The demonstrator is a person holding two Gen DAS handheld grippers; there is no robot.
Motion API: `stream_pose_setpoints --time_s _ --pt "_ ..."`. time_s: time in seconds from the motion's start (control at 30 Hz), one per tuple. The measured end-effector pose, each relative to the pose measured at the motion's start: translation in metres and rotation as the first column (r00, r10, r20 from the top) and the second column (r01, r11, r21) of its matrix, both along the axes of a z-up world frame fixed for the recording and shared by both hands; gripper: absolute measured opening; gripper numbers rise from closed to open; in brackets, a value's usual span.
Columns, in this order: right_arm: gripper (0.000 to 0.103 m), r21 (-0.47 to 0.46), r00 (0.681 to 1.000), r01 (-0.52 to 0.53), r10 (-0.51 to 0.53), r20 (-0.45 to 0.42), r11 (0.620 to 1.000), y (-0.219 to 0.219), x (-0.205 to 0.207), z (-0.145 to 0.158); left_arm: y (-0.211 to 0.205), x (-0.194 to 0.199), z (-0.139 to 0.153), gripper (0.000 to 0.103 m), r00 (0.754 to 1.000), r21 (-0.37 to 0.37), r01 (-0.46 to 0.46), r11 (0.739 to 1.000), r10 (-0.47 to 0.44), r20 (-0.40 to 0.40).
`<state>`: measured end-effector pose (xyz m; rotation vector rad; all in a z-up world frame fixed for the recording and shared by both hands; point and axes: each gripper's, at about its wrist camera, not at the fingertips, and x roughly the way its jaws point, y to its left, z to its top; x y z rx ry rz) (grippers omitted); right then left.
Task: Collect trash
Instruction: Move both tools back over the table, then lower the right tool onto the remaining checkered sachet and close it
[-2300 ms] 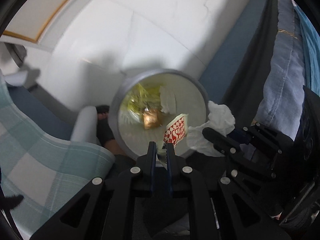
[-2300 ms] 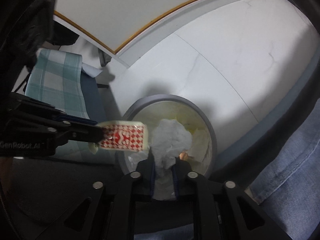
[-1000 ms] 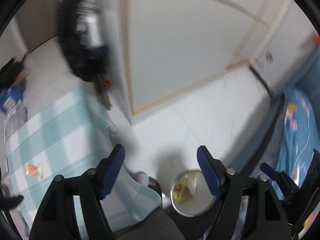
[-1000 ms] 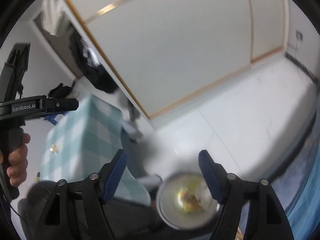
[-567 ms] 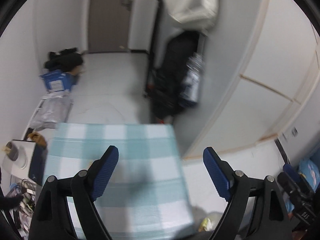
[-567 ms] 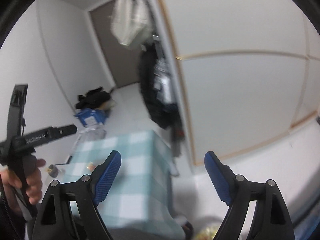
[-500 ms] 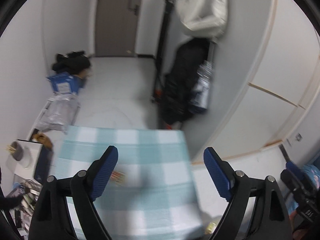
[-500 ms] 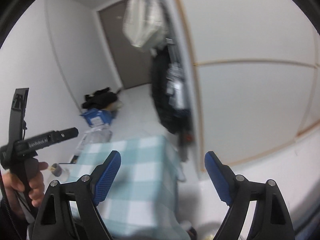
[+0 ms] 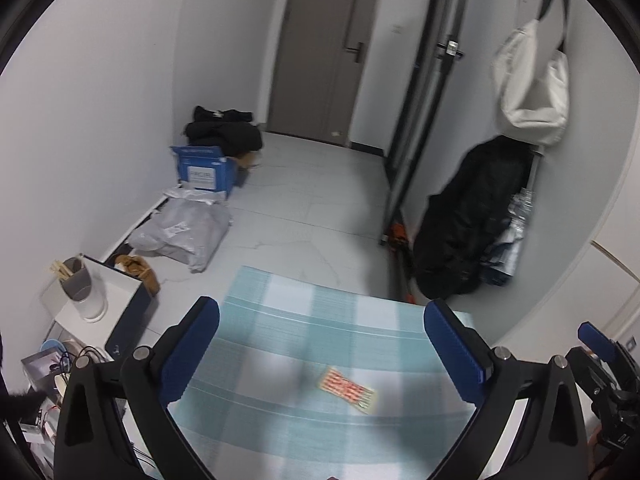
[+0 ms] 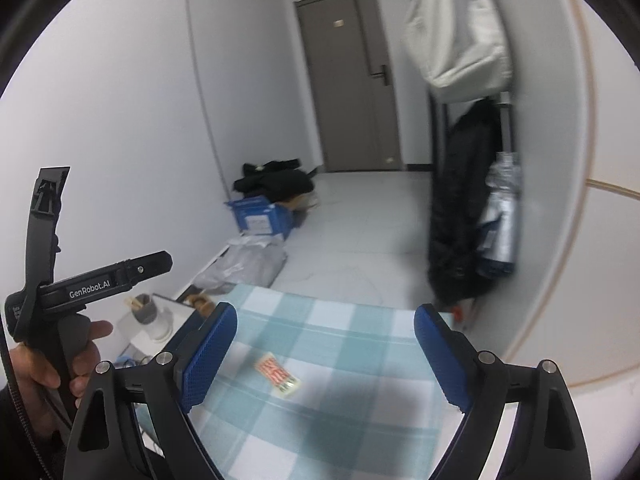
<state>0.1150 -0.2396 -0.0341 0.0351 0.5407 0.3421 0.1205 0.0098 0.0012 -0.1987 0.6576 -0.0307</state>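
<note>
A flat red-and-white snack wrapper (image 9: pixel 347 389) lies on the blue-checked tablecloth (image 9: pixel 280 320); it also shows in the right wrist view (image 10: pixel 279 375). My left gripper (image 9: pixel 322 354) is open and empty, held above the table with the wrapper between and just below its fingertips. My right gripper (image 10: pixel 326 356) is open and empty, also above the table, the wrapper left of its middle. The left gripper's body (image 10: pixel 100 278) shows at the left of the right wrist view. The trash bin is out of view.
A white stand with a cup of chopsticks (image 9: pixel 82 286) sits left of the table. A blue box (image 9: pixel 204 172), grey bags (image 9: pixel 184 232) and black clothes (image 9: pixel 222 128) lie on the floor by the wall. A black coat (image 9: pixel 472 224) hangs at the right.
Both grippers let go of the red-white carton and the tissue over the bin, opened, and swung up to face the table. The wrapper has come into view between the fingers.
</note>
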Motion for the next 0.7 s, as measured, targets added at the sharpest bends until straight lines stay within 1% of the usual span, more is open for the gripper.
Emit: stream_pose_setpoints --time_s 0.07,0.2,0.37,0.43,0.47,0.5,0.57,0.6,0.67,0.7 --pt "0.091 -0.015 1.0 -0.028 0.028 -0.013 1.0 0.016 0.012 -0.007 0.009 0.004 -0.009 0.101 1.0 -0.01 -0.025 1.0 0.025 -0.006" --pt "0.091 -0.067 0.995 -0.089 0.085 -0.051 0.994 0.048 0.036 -0.025 0.02 0.013 -0.023 0.101 0.997 -0.032 -0.058 0.998 0.056 -0.044" --pt "0.091 -0.101 0.981 -0.163 0.15 -0.125 0.981 0.077 0.063 -0.053 0.039 0.021 -0.034 0.101 0.994 0.008 -0.085 0.996 0.086 -0.073" --pt "0.091 -0.123 0.969 -0.195 0.172 -0.179 0.973 0.089 0.077 -0.071 0.048 0.024 -0.037 0.101 0.991 0.006 -0.1 0.995 0.1 -0.088" --pt "0.09 -0.128 0.96 -0.218 0.189 -0.206 0.967 0.095 0.084 -0.079 0.053 0.027 -0.04 0.101 0.989 -0.006 -0.105 0.994 0.104 -0.104" --pt "0.089 -0.139 0.943 -0.258 0.218 -0.25 0.956 0.104 0.092 -0.093 0.058 0.03 -0.044 0.101 0.986 -0.026 -0.112 0.993 0.108 -0.129" --pt "0.087 -0.16 0.915 -0.317 0.257 -0.312 0.935 0.115 0.101 -0.114 0.064 0.033 -0.048 0.101 0.98 -0.052 -0.12 0.991 0.11 -0.165" --pt "0.084 -0.181 0.894 -0.359 0.282 -0.349 0.916 0.123 0.105 -0.129 0.066 0.035 -0.05 0.101 0.978 -0.059 -0.12 0.991 0.108 -0.178" --pt "0.075 -0.214 0.864 -0.413 0.307 -0.399 0.885 0.132 0.107 -0.149 0.068 0.036 -0.051 0.101 0.975 -0.063 -0.123 0.99 0.108 -0.192" --pt "0.073 -0.226 0.846 -0.44 0.317 -0.429 0.869 0.136 0.109 -0.159 0.068 0.036 -0.051 0.101 0.975 -0.059 -0.123 0.991 0.109 -0.196"
